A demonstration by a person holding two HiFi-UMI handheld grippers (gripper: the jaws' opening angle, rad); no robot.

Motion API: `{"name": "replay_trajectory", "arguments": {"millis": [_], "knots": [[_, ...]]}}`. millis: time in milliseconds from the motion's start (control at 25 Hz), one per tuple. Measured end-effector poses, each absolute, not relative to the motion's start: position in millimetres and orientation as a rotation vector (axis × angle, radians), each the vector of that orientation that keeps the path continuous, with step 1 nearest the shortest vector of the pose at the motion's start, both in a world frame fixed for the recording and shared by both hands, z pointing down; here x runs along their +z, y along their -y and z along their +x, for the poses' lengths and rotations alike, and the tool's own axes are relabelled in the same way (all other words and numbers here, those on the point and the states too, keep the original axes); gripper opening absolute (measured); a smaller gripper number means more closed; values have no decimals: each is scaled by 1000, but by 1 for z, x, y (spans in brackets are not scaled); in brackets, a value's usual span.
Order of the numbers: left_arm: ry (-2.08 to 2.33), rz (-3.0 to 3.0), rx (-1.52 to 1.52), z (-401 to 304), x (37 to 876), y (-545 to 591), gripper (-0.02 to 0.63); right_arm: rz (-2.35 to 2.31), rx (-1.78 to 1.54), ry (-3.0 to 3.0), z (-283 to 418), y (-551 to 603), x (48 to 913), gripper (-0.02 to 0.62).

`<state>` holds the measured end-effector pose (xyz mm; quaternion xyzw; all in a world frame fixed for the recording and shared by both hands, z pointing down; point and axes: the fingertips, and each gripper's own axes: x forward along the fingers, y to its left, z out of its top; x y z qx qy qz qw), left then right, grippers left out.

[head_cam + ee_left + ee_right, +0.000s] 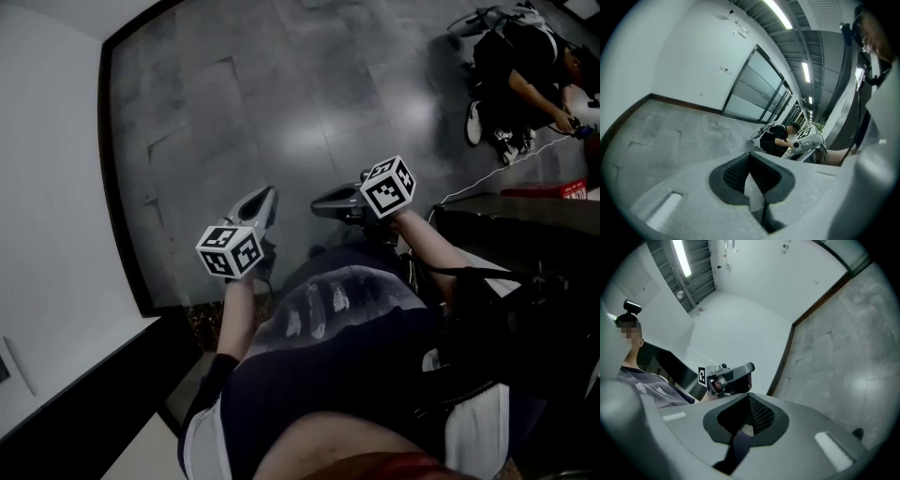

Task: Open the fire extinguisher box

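Fingers (736, 173) of the left gripper (750, 155) are pressed together with nothing between them; those (761, 416) of the right gripper (749, 398) are likewise closed and empty. In the head view the left gripper (269, 192) and right gripper (317, 202) hang side by side over a grey floor (281, 112), well apart from a crouching person (511, 80) and nearer the wearer's own body. The right gripper points away from that person.

No fire extinguisher box can be made out with certainty in any view. A low red thing (553, 190) lies near the crouching person, just past a dark counter (506, 211) on the wearer's side of it; whether that is the box I cannot tell, as it is cut by the frame edge and small. The left gripper view looks toward the crouching person (776, 140) and shows no box either.

I judge the task barely begun: this is the approach, with no latch or door within reach. The next move probably calls for finding the box, facing it squarely, and parting one gripper's jaws before they meet a handle or door edge.
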<state>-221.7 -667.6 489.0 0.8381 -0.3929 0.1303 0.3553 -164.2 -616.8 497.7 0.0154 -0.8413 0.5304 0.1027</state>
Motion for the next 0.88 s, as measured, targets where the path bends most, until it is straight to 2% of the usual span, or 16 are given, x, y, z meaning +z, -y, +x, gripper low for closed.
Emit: {"name": "replay_trajectory", "arguments": {"millis": [600,880], "knots": [[996,2197,422,-127,481,753,0,95,1565,2611,-79,723,492,0],[1030,2209,431,-122,475,754,0,96,1559,2592,-61,732,496,0]]}}
